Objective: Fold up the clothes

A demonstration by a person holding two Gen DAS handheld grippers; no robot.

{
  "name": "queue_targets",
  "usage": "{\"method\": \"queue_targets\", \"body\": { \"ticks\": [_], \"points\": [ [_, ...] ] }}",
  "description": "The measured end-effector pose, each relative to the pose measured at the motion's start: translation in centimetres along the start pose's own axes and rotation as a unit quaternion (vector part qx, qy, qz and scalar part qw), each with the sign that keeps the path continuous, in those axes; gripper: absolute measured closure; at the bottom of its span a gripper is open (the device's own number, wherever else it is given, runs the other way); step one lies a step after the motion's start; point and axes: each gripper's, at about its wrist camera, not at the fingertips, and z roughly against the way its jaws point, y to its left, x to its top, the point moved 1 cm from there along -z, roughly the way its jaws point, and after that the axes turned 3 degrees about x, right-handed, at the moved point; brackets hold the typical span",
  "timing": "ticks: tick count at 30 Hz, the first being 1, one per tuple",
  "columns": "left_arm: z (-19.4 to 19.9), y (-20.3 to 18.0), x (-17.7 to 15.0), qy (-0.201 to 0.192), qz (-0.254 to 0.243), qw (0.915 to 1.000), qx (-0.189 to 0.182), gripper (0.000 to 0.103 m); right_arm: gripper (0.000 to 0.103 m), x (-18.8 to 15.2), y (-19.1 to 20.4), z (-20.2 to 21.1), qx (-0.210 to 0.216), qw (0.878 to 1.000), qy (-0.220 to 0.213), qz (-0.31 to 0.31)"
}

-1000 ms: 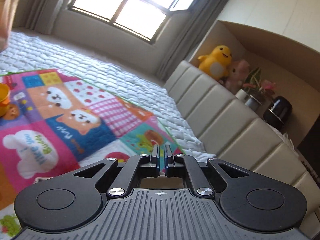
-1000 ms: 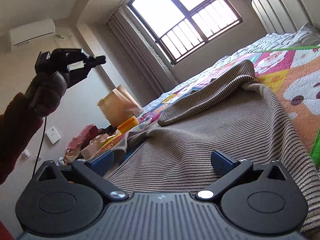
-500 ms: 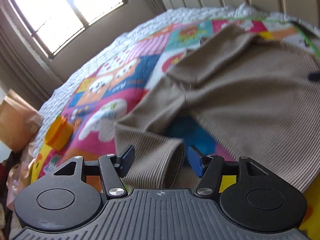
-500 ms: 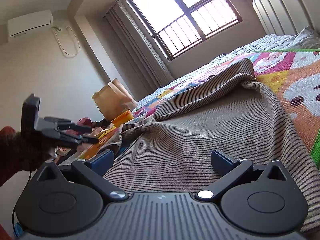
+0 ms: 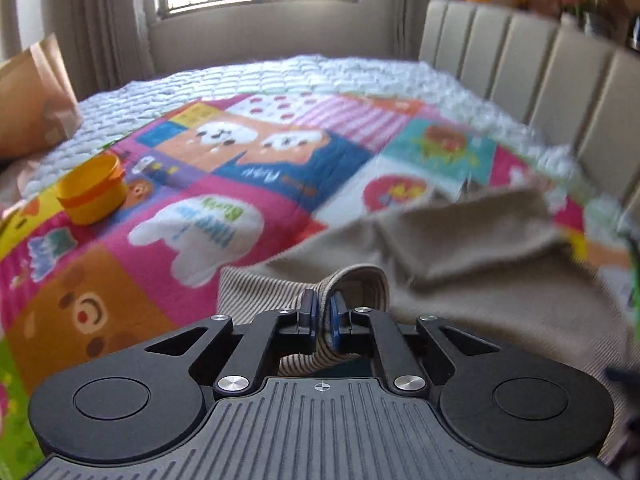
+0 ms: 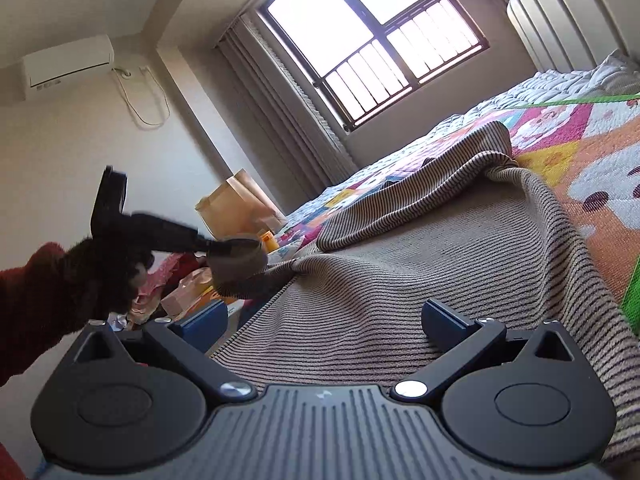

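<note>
A tan striped sweater [image 6: 420, 248] lies spread on a colourful patchwork mat [image 5: 168, 200] on the bed. My left gripper [image 5: 323, 316] is shut on the sweater's sleeve cuff [image 5: 356, 284] and holds it lifted off the mat; the right wrist view shows it too [image 6: 216, 246], raised at the left with the cuff [image 6: 240, 258] pinched. My right gripper [image 6: 320, 320] is open, low over the sweater's body, with the cloth between its blue fingertips [image 6: 440, 320].
A yellow cup [image 5: 92, 188] stands on the mat at the left. A brown paper bag [image 5: 32, 96] stands at the bed's far left. The padded headboard [image 5: 540, 68] runs along the right. Clutter lies on the floor beyond the bed edge [image 6: 180, 292].
My left gripper came down with its jaws open around the sleeve cuff, then shut on it and lifted it. The right gripper stayed open over the sweater.
</note>
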Motion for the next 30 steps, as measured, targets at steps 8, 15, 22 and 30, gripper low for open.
{"method": "queue_targets", "body": {
  "ticks": [8,15,22,30],
  "points": [
    [0.9,-9.5,9.7,-0.058,0.074,0.9811,-0.169,0.096,0.000,0.0,-0.4,0.5,0.020,1.000,-0.012,-0.009],
    [-3.2,-19.1,9.5,-0.038,0.076,0.9523,-0.293,0.097,0.000,0.0,-0.5,0.7,0.026,0.999,-0.013,-0.014],
    [-3.2,-19.0,8.1,-0.065,0.069,0.9496,-0.299,0.079,0.000,0.0,-0.4,0.7,0.026,1.000,-0.010,-0.013],
    [-4.2,-11.0,2.4,-0.032,0.060,0.9868,-0.147,0.046,0.000,1.2,0.6,-0.7,-0.020,0.999,0.038,-0.003]
  ]
}}
